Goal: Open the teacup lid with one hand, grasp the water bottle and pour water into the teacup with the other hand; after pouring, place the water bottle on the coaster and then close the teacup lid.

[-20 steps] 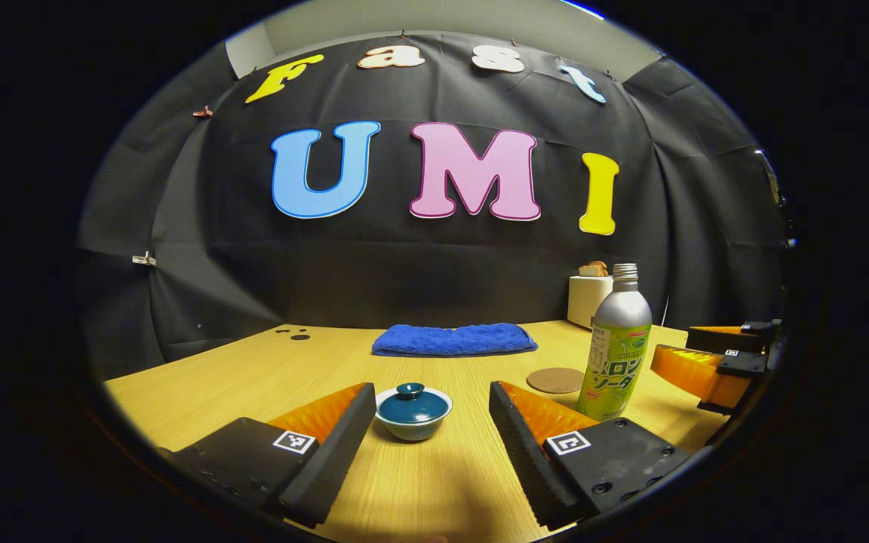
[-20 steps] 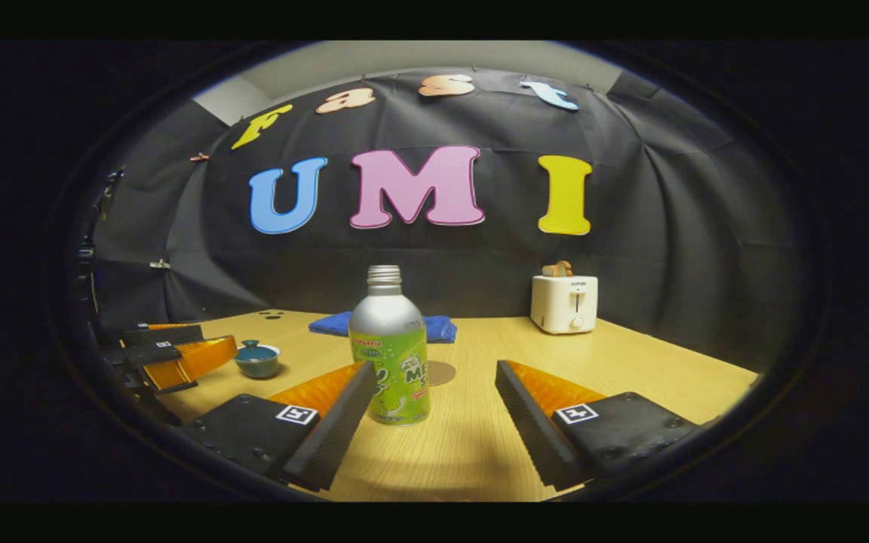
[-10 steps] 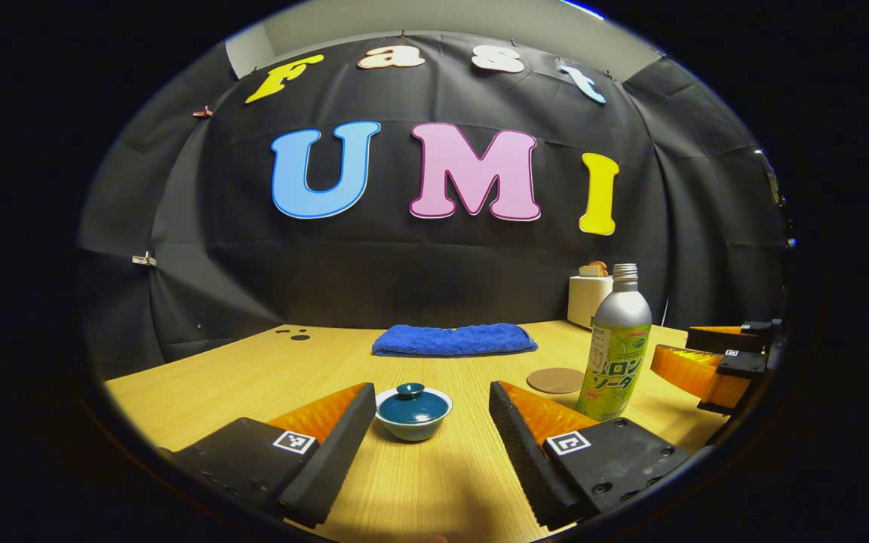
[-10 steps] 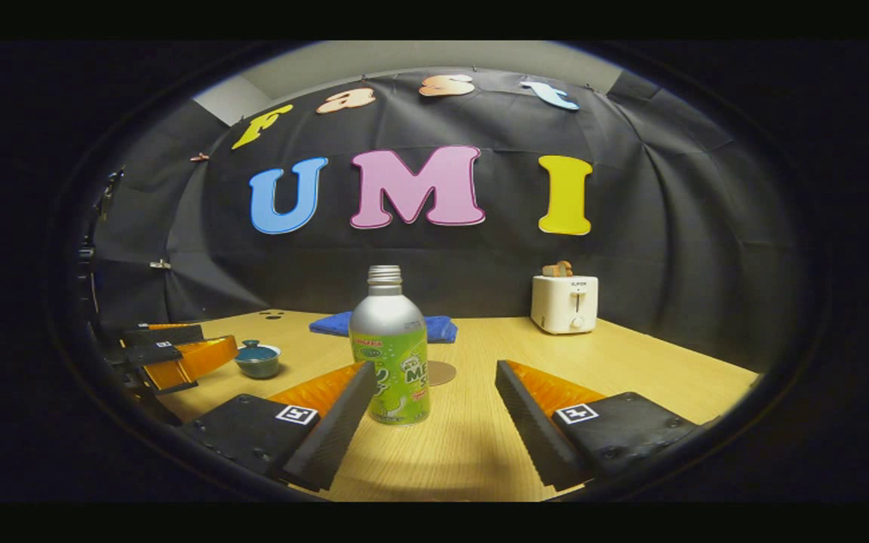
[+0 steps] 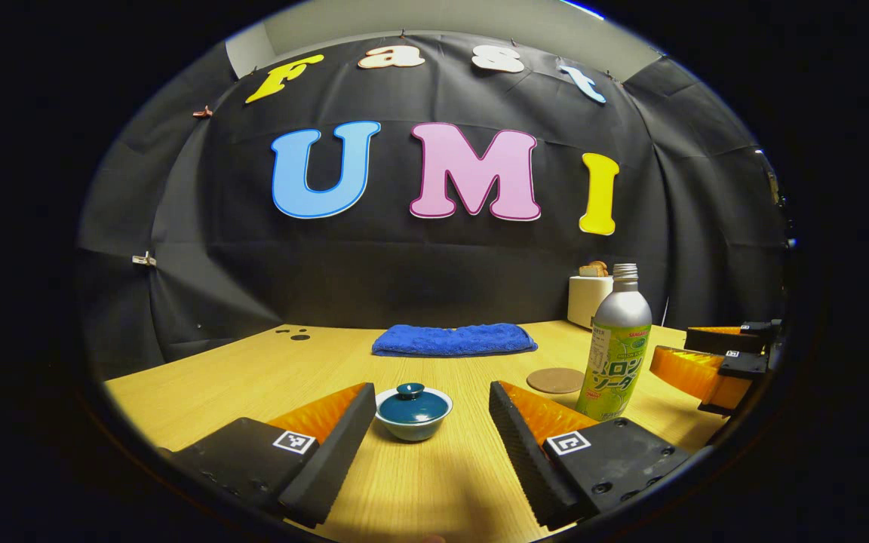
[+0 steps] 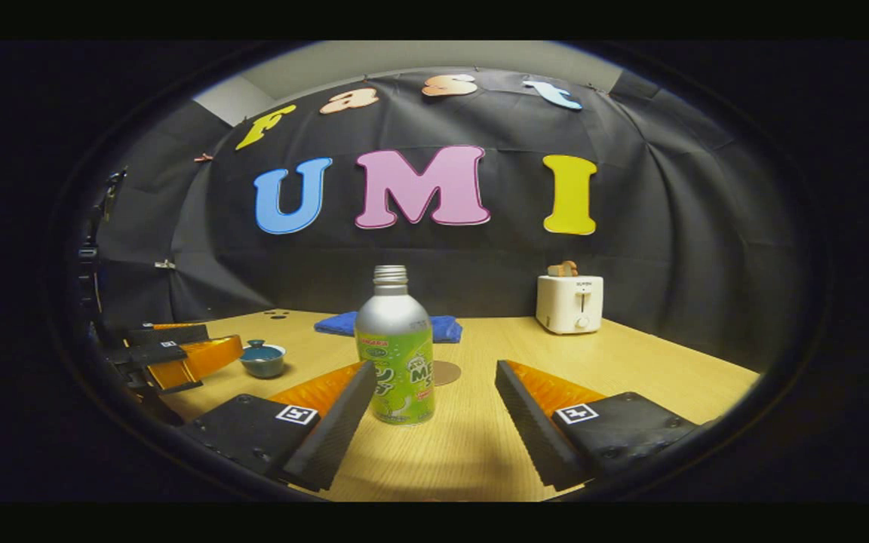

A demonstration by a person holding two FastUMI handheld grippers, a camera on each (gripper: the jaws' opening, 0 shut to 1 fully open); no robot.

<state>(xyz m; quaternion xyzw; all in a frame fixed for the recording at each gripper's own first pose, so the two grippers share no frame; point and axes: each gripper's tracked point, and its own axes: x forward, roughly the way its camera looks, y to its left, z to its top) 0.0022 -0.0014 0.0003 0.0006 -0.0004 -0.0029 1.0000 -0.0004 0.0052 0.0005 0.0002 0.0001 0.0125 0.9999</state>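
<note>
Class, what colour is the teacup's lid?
Dark teal lid, seen best in the left gripper view.

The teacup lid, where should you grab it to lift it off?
Best by the small knob on top of the teacup lid, I think. The lid is a low dome sitting flat on the teacup, so its edge gives little to pinch. The open left hand-held gripper could come down from above, one finger on each side of the knob.
</note>
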